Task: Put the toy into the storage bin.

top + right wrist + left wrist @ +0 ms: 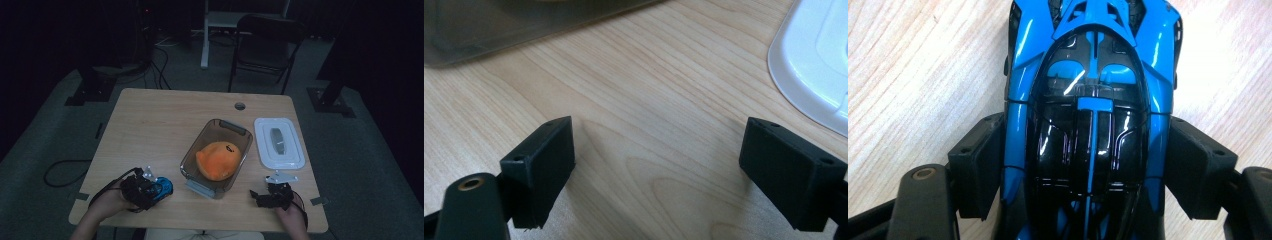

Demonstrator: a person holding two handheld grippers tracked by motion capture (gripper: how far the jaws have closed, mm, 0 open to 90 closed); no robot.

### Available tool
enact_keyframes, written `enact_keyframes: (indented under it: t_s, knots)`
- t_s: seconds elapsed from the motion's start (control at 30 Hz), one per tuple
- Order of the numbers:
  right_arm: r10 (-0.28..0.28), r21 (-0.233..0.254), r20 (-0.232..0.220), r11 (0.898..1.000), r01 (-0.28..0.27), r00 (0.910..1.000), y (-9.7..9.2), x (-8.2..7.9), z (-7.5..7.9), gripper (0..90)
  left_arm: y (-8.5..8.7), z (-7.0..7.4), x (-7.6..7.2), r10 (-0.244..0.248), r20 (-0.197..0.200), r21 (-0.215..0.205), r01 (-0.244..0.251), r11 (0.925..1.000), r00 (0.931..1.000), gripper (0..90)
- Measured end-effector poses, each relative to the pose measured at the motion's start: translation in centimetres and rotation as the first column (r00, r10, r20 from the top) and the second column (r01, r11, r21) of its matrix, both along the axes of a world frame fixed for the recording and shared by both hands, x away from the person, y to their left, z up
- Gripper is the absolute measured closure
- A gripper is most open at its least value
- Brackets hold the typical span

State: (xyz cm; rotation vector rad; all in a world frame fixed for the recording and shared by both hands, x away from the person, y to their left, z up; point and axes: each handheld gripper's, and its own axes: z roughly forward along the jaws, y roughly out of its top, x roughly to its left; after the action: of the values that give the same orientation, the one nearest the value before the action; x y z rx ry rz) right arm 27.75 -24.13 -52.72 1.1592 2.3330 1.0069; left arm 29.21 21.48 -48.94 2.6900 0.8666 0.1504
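Note:
A blue and black toy car [164, 187] lies on the wooden table [160, 130] near its front left. My left gripper [148, 190] grips it: in the left gripper view both black pads [979, 165] sit against the sides of the car [1088, 125]. My right gripper [271, 193] rests near the front right, its jaws spread wide over bare wood [656, 165] with nothing between them.
A clear plastic container [220, 122] in the middle of the table holds an orange plush toy [218, 160]. Its white lid [279, 142] lies flat to the right. In the right gripper view the container [499, 30] and lid [819, 60] lie just ahead. A folding chair [267, 40] stands beyond the table.

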Motion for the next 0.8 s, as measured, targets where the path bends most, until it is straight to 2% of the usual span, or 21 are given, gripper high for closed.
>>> enact_keyframes:
  t_s: [0.1,0.13,0.17,0.2,0.27,0.3,0.5,0.57,0.6,0.67,0.73,0.8]
  knots:
    - [-0.023,-0.001,-0.005,1.000,0.023,0.9997,0.2,0.2,0.1,14.2,0.0,0.0,0.3,0.022,-0.001,-0.006,-0.022,0.9997,0.9997,26.6]
    - [-0.022,-0.004,-0.008,1.000,0.022,0.9997,0.4,0.2,0.1,14.2,0.1,0.1,0.4,0.030,-0.007,-0.009,-0.030,0.9995,0.9995,26.6]
    - [-0.020,-0.007,-0.007,1.000,0.020,0.9998,0.6,0.3,0.2,14.2,0.2,0.4,0.4,0.021,0.007,-0.023,-0.021,0.9995,0.9997,27.8]
    - [-0.014,-0.009,-0.006,1.000,0.014,0.9999,0.9,0.3,0.2,14.2,0.2,0.8,0.5,0.037,0.000,-0.037,-0.037,0.9986,0.9993,28.9]
    - [-0.004,-0.016,-0.003,1.000,0.004,1.0000,1.6,0.4,0.3,14.2,0.3,1.3,0.6,0.033,0.009,-0.032,-0.032,0.9990,0.9994,28.9]
    - [0.006,0.001,-0.002,1.000,-0.006,1.0000,1.9,0.5,0.5,14.2,0.4,1.4,0.8,0.047,0.006,-0.035,-0.046,0.9983,0.9989,28.9]
    - [0.020,0.086,0.007,0.996,-0.021,0.9998,3.7,1.1,1.4,14.2,0.7,2.2,1.3,0.047,0.002,-0.048,-0.047,0.9978,0.9989,28.9]
    - [0.027,0.102,0.012,0.994,-0.028,0.9996,3.9,1.2,1.5,14.2,0.9,2.7,1.5,0.056,0.010,-0.035,-0.056,0.9978,0.9984,28.9]
    - [0.042,0.148,0.001,0.988,-0.042,0.9991,4.4,1.4,1.5,14.2,1.0,2.9,1.6,0.060,0.015,-0.031,-0.059,0.9978,0.9981,28.9]
    - [0.057,0.139,0.006,0.989,-0.057,0.9984,5.0,1.4,1.5,14.1,1.3,3.5,1.8,0.060,0.017,-0.040,-0.059,0.9974,0.9980,28.9]
    - [0.059,0.121,0.008,0.991,-0.059,0.9982,5.7,1.5,1.5,13.7,1.8,4.2,2.1,0.063,0.005,-0.077,-0.062,0.9951,0.9980,28.9]
    - [0.063,0.111,0.015,0.992,-0.064,0.9979,6.4,1.5,1.4,13.3,1.9,5.0,2.4,0.080,0.020,-0.077,-0.078,0.9940,0.9966,28.9]
